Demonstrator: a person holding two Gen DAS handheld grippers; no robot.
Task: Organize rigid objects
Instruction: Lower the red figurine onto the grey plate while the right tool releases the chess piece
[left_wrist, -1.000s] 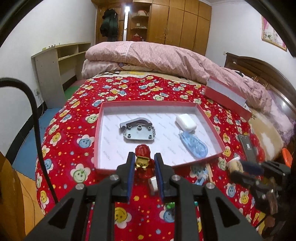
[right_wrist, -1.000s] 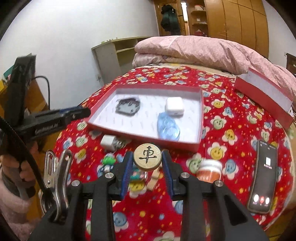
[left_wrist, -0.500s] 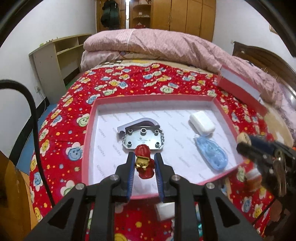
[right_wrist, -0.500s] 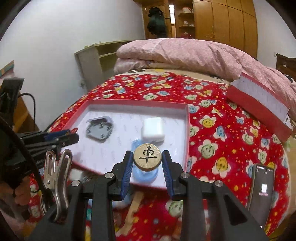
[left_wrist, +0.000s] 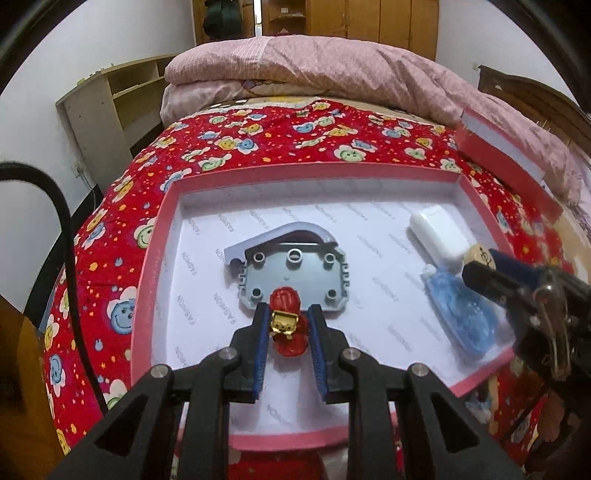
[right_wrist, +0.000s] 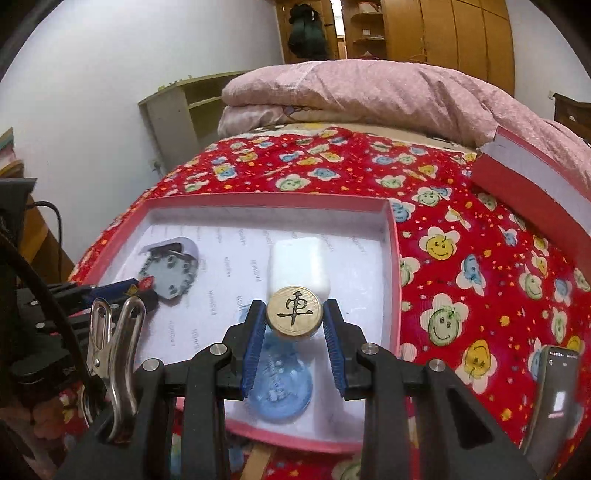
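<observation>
My left gripper (left_wrist: 287, 322) is shut on a small red and gold toy figure (left_wrist: 286, 325), held over the near part of the pink-rimmed box tray (left_wrist: 147, 280). Just beyond it in the tray lies a grey plastic plate with studs (left_wrist: 295, 273). My right gripper (right_wrist: 294, 314) is shut on a round wooden chess piece with a black character (right_wrist: 294, 311), above the tray's (right_wrist: 394, 258) right part. Below it lie a white case (right_wrist: 298, 260) and a blue translucent piece (right_wrist: 279, 384). The right gripper also shows at the right edge of the left wrist view (left_wrist: 480, 266).
The tray rests on a red bedspread with smiley flowers (right_wrist: 461, 280). The box lid (right_wrist: 535, 184) leans at the back right, a phone (right_wrist: 554, 391) lies at the right, and a folded pink quilt (left_wrist: 332, 70) lies behind. A metal clip (right_wrist: 110, 354) hangs on the right gripper.
Both grippers have moved forward and down from the bedspread's front to above the tray, each keeping its piece. The tray now fills the middle of both views.
</observation>
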